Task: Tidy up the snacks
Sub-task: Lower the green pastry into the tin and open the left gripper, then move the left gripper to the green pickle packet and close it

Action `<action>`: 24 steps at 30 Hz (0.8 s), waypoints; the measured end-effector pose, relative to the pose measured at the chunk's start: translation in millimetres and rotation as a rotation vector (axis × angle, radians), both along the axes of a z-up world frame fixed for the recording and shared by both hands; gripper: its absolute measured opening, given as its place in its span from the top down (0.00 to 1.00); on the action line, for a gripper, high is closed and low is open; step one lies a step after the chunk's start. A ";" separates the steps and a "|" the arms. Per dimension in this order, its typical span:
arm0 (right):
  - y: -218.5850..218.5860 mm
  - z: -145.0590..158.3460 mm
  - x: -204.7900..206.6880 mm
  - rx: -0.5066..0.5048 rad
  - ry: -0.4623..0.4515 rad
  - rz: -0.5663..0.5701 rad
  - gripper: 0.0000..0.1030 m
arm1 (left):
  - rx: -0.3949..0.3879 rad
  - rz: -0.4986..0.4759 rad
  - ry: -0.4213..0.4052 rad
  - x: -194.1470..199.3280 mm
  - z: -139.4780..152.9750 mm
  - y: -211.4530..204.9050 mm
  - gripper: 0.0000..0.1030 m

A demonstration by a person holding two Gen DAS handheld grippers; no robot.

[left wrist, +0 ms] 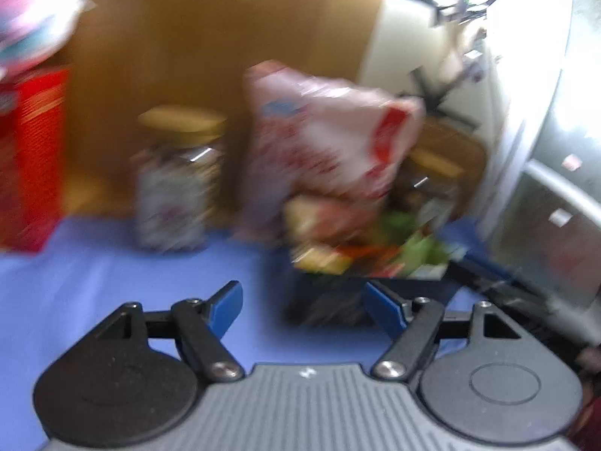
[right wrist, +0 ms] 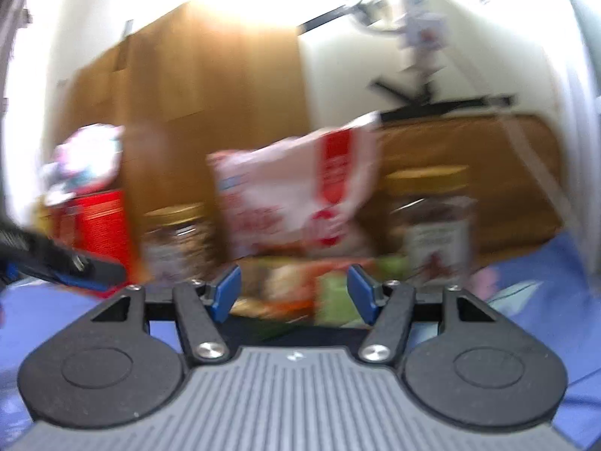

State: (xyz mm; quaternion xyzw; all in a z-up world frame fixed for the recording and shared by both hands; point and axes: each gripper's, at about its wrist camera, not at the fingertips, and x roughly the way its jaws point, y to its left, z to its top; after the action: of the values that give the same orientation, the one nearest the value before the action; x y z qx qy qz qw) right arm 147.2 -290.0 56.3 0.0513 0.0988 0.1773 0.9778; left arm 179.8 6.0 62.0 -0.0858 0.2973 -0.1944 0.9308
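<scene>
Both views are motion-blurred. A black tray (left wrist: 338,293) holds several small snack packets (left wrist: 360,248), also seen in the right wrist view (right wrist: 300,285). A large white and red snack bag (left wrist: 330,143) stands behind it (right wrist: 296,195). Two glass jars with wooden lids stand beside the bag, one on its left (left wrist: 176,188) (right wrist: 176,240) and one on its right (left wrist: 432,176) (right wrist: 435,225). My left gripper (left wrist: 302,310) is open and empty, just left of the tray. My right gripper (right wrist: 295,295) is open and empty in front of the tray.
A red box (left wrist: 33,158) with a pink and white bag (left wrist: 41,15) on top stands at the left, also seen in the right wrist view (right wrist: 94,221). A blue cloth (left wrist: 94,282) covers the table. A wooden cabinet (right wrist: 195,86) is behind. The left gripper's finger (right wrist: 56,259) shows at left.
</scene>
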 end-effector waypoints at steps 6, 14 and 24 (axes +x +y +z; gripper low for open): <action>58.0 -14.4 -25.4 -0.096 0.152 0.293 0.37 | -0.067 0.062 0.161 -25.8 -39.9 53.6 0.29; 154.8 -41.1 -46.4 -0.506 0.170 0.406 0.29 | -0.180 0.062 0.175 -39.8 -51.4 77.0 0.20; 172.4 -44.7 -26.5 -0.554 0.217 0.373 0.34 | -0.196 0.076 0.130 -43.2 -50.7 87.7 0.09</action>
State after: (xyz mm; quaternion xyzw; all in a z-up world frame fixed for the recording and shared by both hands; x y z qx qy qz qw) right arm 120.6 -117.6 11.6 -0.2163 0.2544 0.3129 0.8892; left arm 136.5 93.7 11.3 -0.1999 0.3332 -0.1809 0.9035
